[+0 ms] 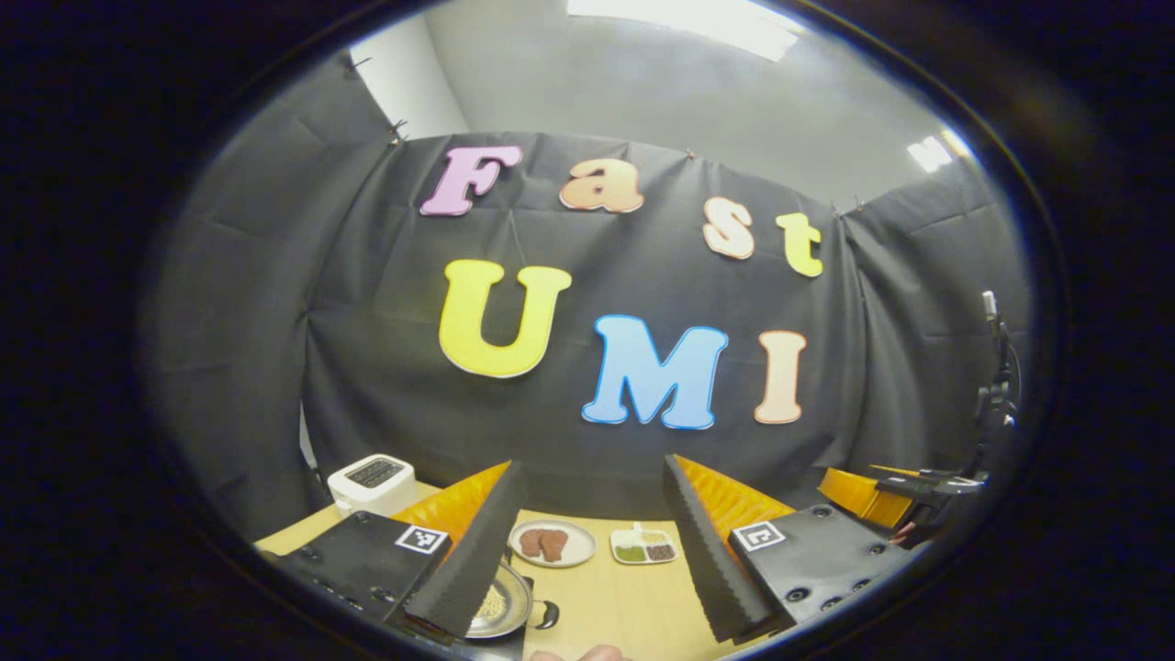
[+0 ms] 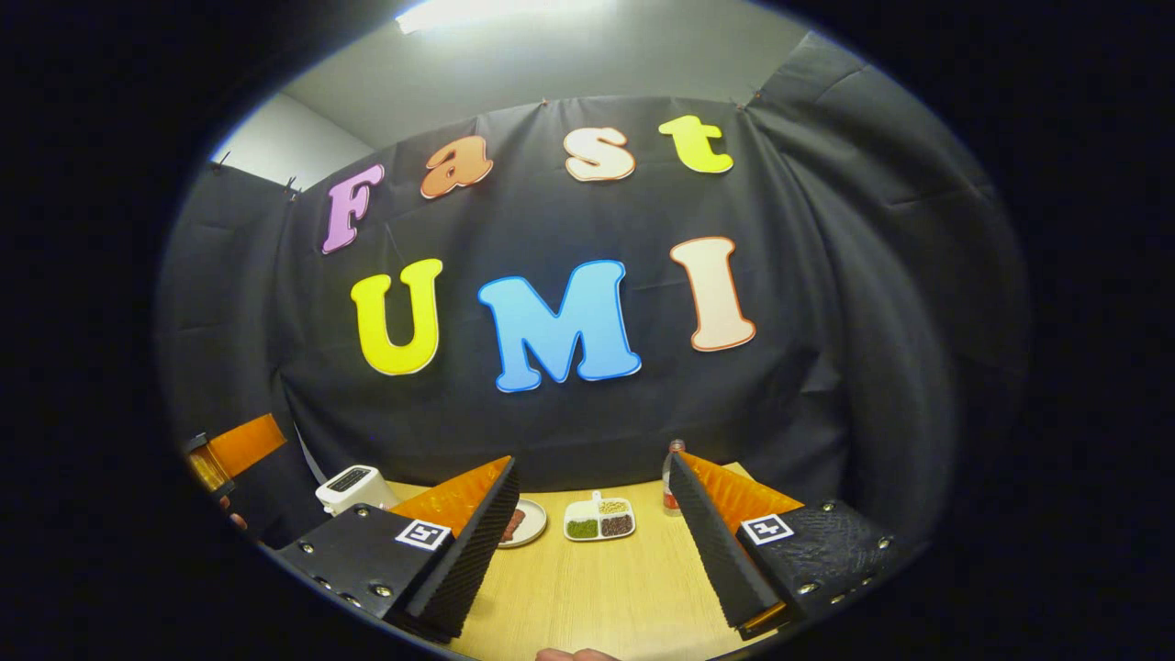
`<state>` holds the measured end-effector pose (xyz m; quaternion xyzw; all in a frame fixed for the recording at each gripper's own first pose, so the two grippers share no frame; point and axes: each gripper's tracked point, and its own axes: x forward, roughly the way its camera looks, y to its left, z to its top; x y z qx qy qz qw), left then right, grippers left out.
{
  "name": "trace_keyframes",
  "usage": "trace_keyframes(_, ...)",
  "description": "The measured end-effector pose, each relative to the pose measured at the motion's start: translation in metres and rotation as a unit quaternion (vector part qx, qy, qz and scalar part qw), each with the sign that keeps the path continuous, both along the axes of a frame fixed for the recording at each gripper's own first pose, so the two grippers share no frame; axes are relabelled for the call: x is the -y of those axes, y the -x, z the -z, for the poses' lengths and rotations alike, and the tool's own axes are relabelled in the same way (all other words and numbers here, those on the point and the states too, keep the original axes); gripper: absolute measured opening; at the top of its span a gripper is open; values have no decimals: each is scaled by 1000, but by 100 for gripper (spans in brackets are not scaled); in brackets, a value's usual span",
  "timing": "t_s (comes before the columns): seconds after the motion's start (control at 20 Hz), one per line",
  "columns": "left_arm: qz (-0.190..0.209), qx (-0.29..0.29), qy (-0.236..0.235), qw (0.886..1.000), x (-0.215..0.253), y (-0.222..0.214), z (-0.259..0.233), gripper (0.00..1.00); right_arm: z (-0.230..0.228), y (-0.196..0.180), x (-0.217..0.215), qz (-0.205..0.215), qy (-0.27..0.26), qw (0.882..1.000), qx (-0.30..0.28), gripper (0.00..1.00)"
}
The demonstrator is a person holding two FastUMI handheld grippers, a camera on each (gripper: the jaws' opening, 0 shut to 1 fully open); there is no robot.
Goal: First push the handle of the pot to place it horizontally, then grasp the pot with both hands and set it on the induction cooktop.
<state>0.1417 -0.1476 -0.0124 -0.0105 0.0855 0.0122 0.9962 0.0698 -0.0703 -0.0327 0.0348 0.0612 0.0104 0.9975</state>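
**Grippers spread above the worktop; pot low at the near edge**

- Left gripper: hanging above the worktop with its fingers standing wide apart and nothing between them.
- Right gripper: likewise spread and carrying nothing. Seen from the left gripper view, it is hovering off near the worktop's right edge.
- Pot: sitting near the worktop's near edge, half hidden behind the left gripper's left finger. Something pale is lying inside it. A dark stub of handle is sticking out on its right side; how the handle is lying cannot be told. The cooktop cannot be made out, though a dark surface is showing just under the pot, so whether the pot is already resting on it stays unsettled.
- Plate, divided dish: lying toward the far edge, beyond the pot.
- Toaster: standing at the far left corner.
- Bottle: standing by the far edge, right of the dish.

Risks, as judged:
- A push on the handle landing too high or too hard is likely tipping or sliding the pot and spilling its fill.
- A two-sided lift with uneven grips is risking a tilt.
- The finger hiding the pot is making aim uncertain.
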Motion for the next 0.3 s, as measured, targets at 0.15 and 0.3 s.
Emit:
trace_keyframes(0.15,0,5,-12,1000,22,9,-11,96,-20,12,22,6,-3,1000,13,99)
trace_keyframes(0.3,-4,11,-16,1000,35,13,-16,95,-37,21,25,-7,-15,1000,26,99)
